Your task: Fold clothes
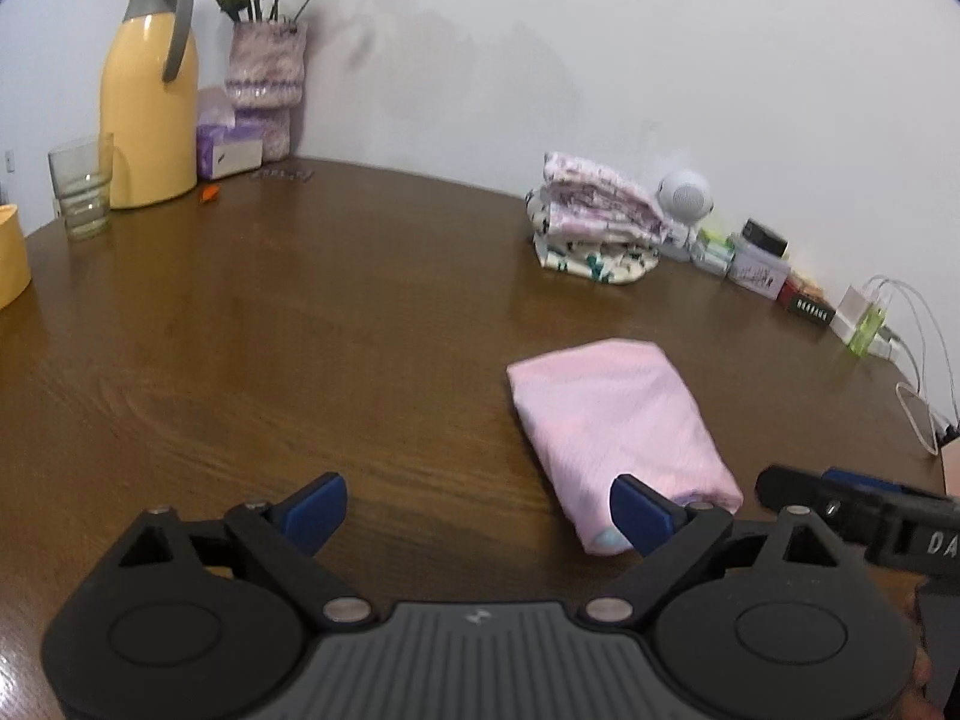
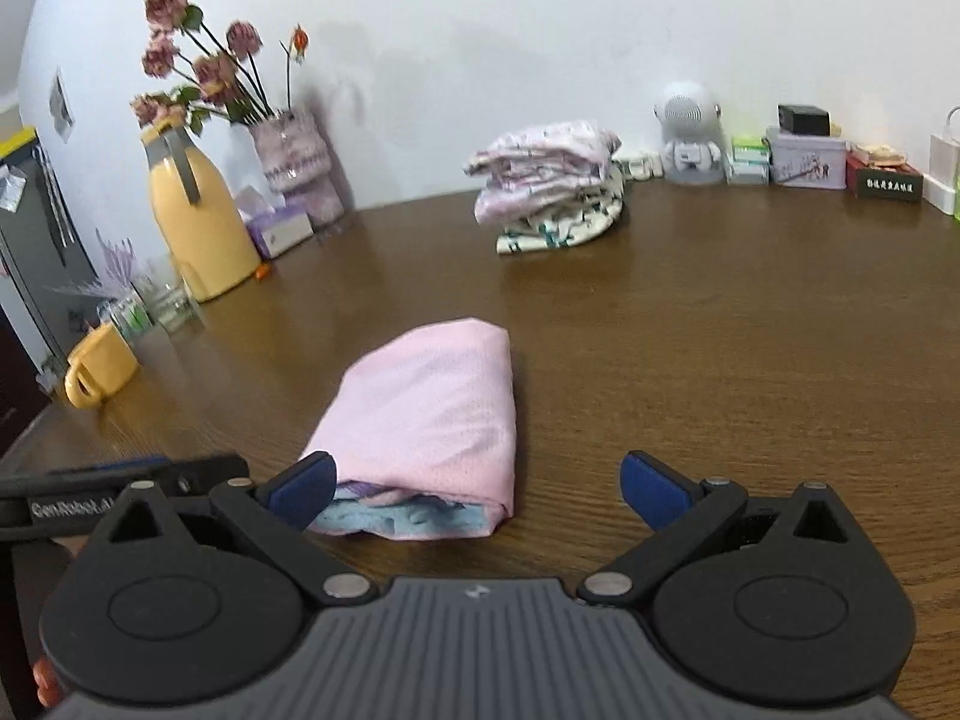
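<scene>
Left wrist view: a round, dark brown wood-grain worktop [image 1: 300, 330] stands against a plain white wall [image 1: 600, 60]. A folded pink fabric garment [image 1: 618, 426] lies flat on the worktop at the near right, its light blue lining showing at the near end. The left gripper [image 1: 480, 510] hangs just over the worktop with its blue-padded jaws wide apart and nothing between them; the right-hand pad stands over the near edge of the garment, though contact cannot be judged. At far left stand a yellow insulated jug with a grey handle [image 1: 150, 102], a clear ribbed drinking glass [image 1: 81, 189], a purple tissue box [image 1: 228, 147] and a knit-covered vase of dried pink roses [image 1: 267, 72]. A stack of folded patterned clothes [image 1: 594, 222] rests near the far right rim, beside a small white robot-shaped figure [image 1: 684, 198] and a row of small boxes [image 1: 762, 267].

Right wrist view: the right gripper [image 2: 477, 495] likewise has its jaws spread wide, empty, with the garment's near end lying just ahead of them, toward the left pad. A yellow mug [image 2: 99, 366] sits at the worktop's left edge.
</scene>
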`<state>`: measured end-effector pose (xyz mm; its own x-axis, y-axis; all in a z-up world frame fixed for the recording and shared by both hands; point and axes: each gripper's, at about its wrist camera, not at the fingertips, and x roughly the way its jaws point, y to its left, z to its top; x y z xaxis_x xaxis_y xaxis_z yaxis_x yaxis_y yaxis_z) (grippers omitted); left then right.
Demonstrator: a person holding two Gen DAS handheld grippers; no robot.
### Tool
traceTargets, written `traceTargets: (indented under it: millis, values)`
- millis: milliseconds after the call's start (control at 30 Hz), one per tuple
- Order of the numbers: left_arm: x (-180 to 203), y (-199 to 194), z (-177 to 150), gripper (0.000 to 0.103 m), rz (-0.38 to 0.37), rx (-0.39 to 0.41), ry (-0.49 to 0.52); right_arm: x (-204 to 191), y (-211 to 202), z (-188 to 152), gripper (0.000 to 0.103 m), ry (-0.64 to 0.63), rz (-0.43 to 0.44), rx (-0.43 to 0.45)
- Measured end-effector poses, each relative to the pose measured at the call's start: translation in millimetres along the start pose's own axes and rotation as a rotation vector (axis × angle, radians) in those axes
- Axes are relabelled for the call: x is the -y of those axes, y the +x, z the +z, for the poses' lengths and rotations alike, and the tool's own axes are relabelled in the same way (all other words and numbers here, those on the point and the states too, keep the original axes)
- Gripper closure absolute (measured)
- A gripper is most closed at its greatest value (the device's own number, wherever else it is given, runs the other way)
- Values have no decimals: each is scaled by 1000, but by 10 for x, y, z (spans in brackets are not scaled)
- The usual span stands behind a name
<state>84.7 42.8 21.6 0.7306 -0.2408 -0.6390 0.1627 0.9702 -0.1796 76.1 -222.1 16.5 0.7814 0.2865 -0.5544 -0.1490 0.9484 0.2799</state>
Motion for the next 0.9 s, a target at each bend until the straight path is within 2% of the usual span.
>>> traceTargets:
  millis: [167, 900]
  values:
    - [40, -7, -55, 9, 14, -22, 5, -56, 20, -32, 0, -18, -26, 1]
    - [149, -10, -110, 9, 79, 11, 59, -39, 7, -86, 0, -8, -13, 3]
